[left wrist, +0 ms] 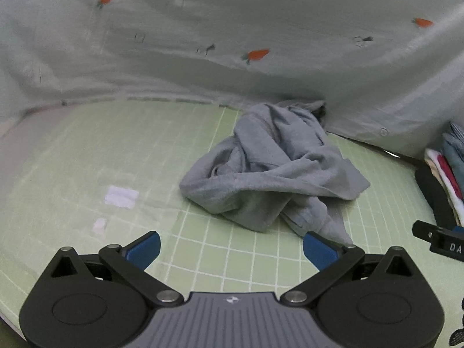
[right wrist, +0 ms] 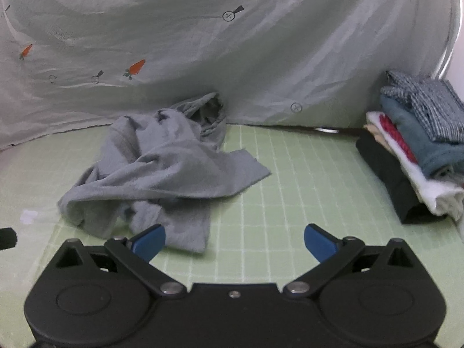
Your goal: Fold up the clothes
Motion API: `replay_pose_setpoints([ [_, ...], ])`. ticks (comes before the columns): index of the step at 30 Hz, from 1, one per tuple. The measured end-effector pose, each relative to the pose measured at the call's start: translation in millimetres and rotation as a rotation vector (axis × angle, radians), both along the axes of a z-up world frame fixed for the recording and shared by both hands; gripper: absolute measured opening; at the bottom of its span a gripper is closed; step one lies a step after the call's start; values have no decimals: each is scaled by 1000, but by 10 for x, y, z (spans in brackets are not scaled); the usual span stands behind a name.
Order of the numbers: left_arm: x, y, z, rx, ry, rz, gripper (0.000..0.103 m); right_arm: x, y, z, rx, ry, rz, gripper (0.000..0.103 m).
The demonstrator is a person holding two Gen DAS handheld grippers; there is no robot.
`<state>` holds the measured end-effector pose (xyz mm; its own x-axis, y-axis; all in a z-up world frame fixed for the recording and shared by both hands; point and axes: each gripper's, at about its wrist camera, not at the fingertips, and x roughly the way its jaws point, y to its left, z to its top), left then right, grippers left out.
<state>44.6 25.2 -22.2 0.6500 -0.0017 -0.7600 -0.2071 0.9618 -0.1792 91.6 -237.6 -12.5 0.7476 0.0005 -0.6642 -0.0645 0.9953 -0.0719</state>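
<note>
**Crumpled grey garment on the green grid mat**

We see the grey garment [left wrist: 269, 168] heaped in twisted folds on the green grid mat [left wrist: 116, 156], its far end touching the carrot-print sheet [left wrist: 232, 29] behind the mat. One flat corner spreads toward the stack of folded clothes [right wrist: 417, 150]. We hold the left gripper [left wrist: 232, 249] and right gripper [right wrist: 235, 240] spread wide, empty, at its near edge.

Ahead of you the crumpled garment [right wrist: 162, 168] lies on the mat [right wrist: 304, 179], its far end against the hanging sheet [right wrist: 261, 58] behind — the stack of folded clothes [right wrist: 414, 150] sits to its right, well apart, at the mat's edge.
</note>
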Motion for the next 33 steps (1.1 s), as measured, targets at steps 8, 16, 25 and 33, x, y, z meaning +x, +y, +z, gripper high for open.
replay_pose_setpoints([
  [8,528,81,-328,-237,98,83,102,389,-278,-151,-100,-5,-50,103],
  [16,1162,241,-757,-692,113,231,80,671,-670,-522,-72,114,-208,103],
  [25,1427,365,-1114,-915,135,385,20,916,-780,-798,-54,202,-281,103],
  [33,1322,745,-984,-791,16,431,6,992,-777,-856,-81,221,-306,103],
])
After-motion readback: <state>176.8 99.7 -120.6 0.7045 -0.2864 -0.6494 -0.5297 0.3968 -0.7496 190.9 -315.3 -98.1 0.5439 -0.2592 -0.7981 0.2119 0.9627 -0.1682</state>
